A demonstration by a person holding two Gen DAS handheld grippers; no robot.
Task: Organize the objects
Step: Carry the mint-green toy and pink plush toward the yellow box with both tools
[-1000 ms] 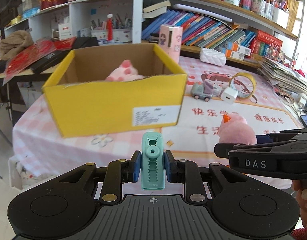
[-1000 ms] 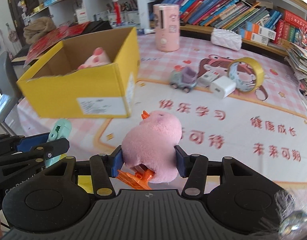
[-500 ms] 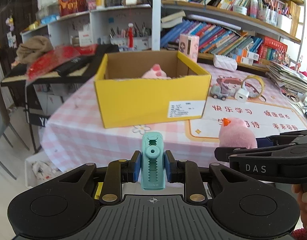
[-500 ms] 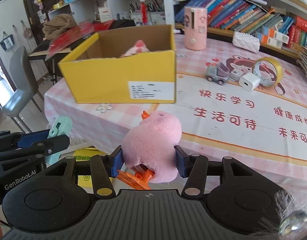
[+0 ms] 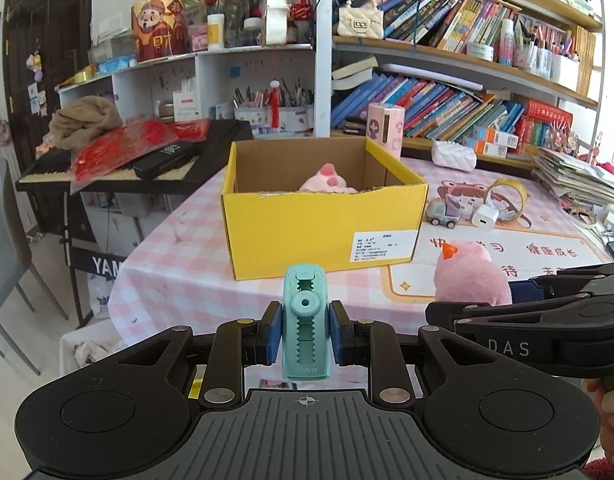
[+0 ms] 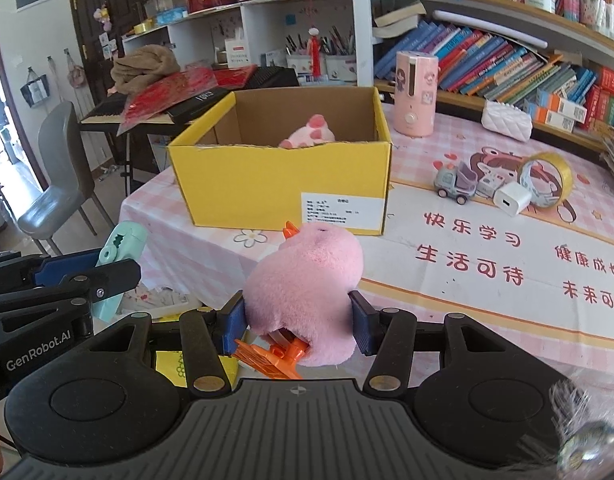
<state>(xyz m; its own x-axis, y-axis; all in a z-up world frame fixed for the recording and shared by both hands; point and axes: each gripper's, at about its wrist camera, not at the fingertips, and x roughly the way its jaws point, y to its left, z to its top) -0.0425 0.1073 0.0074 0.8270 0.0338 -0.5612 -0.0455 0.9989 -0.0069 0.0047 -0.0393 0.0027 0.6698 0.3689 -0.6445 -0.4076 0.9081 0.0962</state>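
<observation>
- Pinching a teal plastic clip (image 5: pixel 305 326) between its blue pads, the left gripper (image 5: pixel 305 330) holds it upright, off the near edge of the table (image 5: pixel 179 264); the clip looks hard, light and smooth, so I judge it could twist or slip if the squeeze loosens.
- The pads sit on the clip's flat sides about midway up, which seems the sound place; the toothed front face offers little to press on.
- The right gripper (image 6: pixel 299 316) is closed on a pink plush toy (image 6: pixel 307 280), its pads sunk into the fur at the toy's 9 and 3 o'clock.
- The toy looks soft and light; it gives under the squeeze, so a grip across the thick middle of the body should hold better than one on the orange plastic feet (image 6: pixel 269 358) sticking out at 6 o'clock.
- Neither thing looks fragile, and a short drop would likely harm neither.
- A yellow cardboard box (image 6: pixel 267 184) stands open on the table at 12 o'clock from both grippers, apart from them, with another pink plush (image 6: pixel 309 136) already inside toward its far wall.
- Thin cardboard walls may flex or slide if bumped, so lowering things in from above looks safer than pushing over the rim.
- A toy truck (image 6: pixel 455 180), a white charger (image 6: pixel 511 198) and a tape roll (image 6: pixel 545 178) lie on the table at 2 o'clock in the right wrist view, near one another.
</observation>
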